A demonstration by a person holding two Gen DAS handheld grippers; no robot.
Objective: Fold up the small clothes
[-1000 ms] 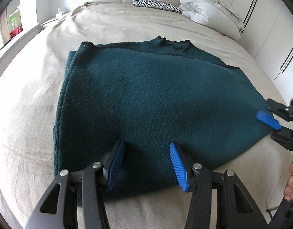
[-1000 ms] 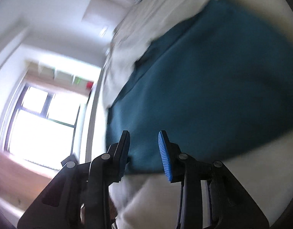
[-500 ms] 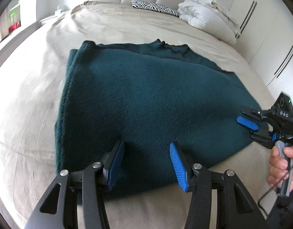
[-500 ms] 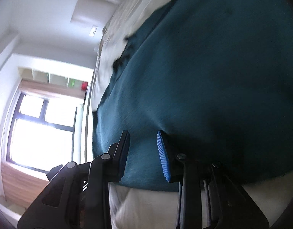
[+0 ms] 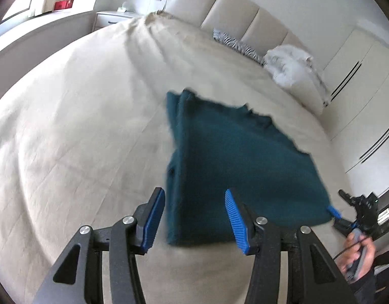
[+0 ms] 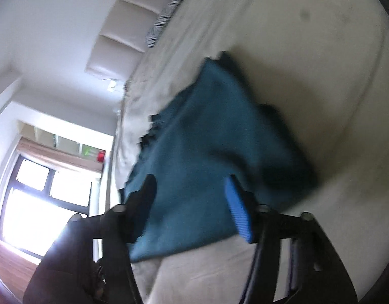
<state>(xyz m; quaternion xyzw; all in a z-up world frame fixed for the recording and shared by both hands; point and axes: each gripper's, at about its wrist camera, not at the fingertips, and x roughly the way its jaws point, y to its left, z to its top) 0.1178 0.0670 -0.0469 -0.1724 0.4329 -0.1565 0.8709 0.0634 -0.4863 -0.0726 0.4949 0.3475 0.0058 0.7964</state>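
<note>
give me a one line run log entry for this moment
task: fold small clothes | teal garment flat on bed | left gripper open, near edge | right gripper open, near corner

Blurred teal garment [image 6: 207, 157] on beige bed [image 6: 321, 76], right claw [image 6: 192, 202] spread wide

A wide bed [image 5: 75, 131] with a beige cover carries everything. A dark teal garment [image 5: 235, 164], folded over itself, lies flat on its near right part. Far back, by the headboard, a zebra pillow [image 5: 232, 41] lies, and just beside it a white heap [image 5: 293, 68], maybe a duvet; the blur hides details.
</note>
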